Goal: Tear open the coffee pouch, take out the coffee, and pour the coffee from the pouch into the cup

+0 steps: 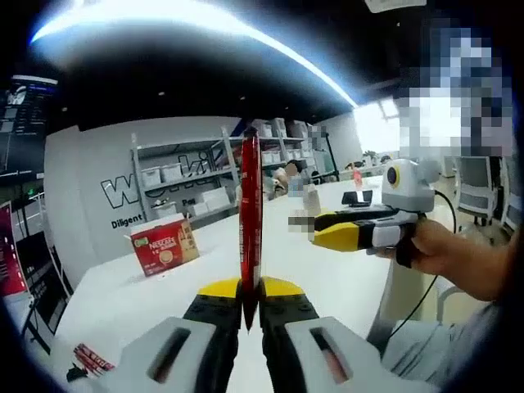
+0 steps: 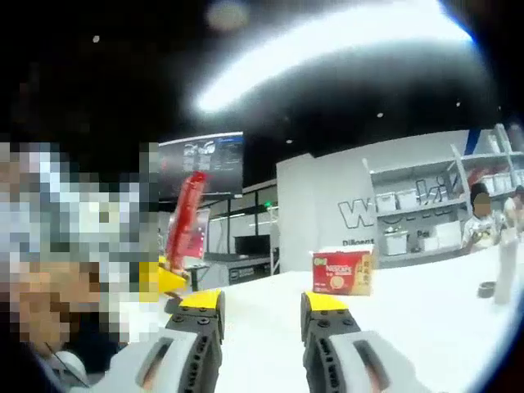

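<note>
A long red coffee stick pouch [image 1: 250, 213] stands upright, its lower end pinched between the yellow-tipped jaws of my left gripper [image 1: 250, 301], which is shut on it. My right gripper [image 1: 327, 229], held by a hand, comes in from the right at mid-height, a little apart from the pouch. In the right gripper view, the right gripper [image 2: 262, 307] stands open with nothing between its jaws. The pouch [image 2: 187, 217] rises at the left of that view, above the left gripper's yellow tip [image 2: 164, 280].
A red Nescafe box [image 1: 164, 246] [image 2: 342, 273] sits on the white table [image 1: 327, 282]. Loose red sachets [image 1: 94, 359] lie at the near left edge. A small dark round thing [image 2: 487, 288] and a pale upright object [image 2: 508, 266] stand far right. Shelves line the back wall.
</note>
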Tool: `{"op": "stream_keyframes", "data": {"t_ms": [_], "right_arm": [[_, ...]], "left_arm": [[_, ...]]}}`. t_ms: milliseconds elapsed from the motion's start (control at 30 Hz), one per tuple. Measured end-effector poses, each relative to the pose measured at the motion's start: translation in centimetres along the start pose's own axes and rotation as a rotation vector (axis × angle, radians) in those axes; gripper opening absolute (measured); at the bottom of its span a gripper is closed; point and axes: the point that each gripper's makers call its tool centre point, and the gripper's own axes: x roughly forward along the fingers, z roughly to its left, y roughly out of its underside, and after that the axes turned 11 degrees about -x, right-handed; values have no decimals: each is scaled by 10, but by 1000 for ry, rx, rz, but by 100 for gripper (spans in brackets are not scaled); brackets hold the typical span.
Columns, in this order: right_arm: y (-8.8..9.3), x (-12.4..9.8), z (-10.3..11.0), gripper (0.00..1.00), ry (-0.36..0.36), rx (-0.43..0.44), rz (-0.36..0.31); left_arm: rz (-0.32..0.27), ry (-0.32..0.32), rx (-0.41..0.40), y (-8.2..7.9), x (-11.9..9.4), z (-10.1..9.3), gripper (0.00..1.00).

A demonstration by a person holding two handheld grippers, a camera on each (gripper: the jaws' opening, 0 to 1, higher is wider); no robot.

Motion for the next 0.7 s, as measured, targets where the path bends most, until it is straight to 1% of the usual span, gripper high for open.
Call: {"op": "stream_keyframes", "data": {"t_ms": [67, 133, 233, 267, 333, 367, 400, 533, 600, 633, 667, 700], "right_arm": [[3, -8, -15, 38, 32, 0, 9], [5, -16, -31, 38, 61, -20, 15], [6, -31, -60, 38, 120, -53, 27], [5, -36, -71, 38, 144, -69, 29], [9, -47, -95, 38, 188, -120, 58], [12, -54, -110, 38, 207, -134, 77], [15, -63, -132, 38, 222, -151, 92], [17, -79, -182, 38, 292, -175, 121], [18, -85, -203, 38, 319, -182, 133], [18, -87, -211, 38, 327, -186, 137], [20, -91, -225, 38, 342, -199, 147], [22, -92, -234, 38, 349, -206, 144]], "left_arm": [[-5, -9, 3, -2, -1, 3, 10], [-12, -9, -2, -3, -2, 4, 10], [-15, -16, -5, -4, -4, 8, 10], [-15, -17, -7, -4, -4, 9, 10], [-15, -23, -7, -4, -4, 12, 10], [-13, -25, -5, -4, -5, 13, 10], [-13, -30, -1, -4, -5, 14, 10], [-16, -37, 2, -6, -8, 15, 10], [-16, -40, 2, -6, -9, 16, 10], [-15, -41, 1, -5, -9, 17, 10], [-16, -44, 1, -5, -9, 18, 10], [-15, -47, 1, -5, -9, 19, 10]]}}
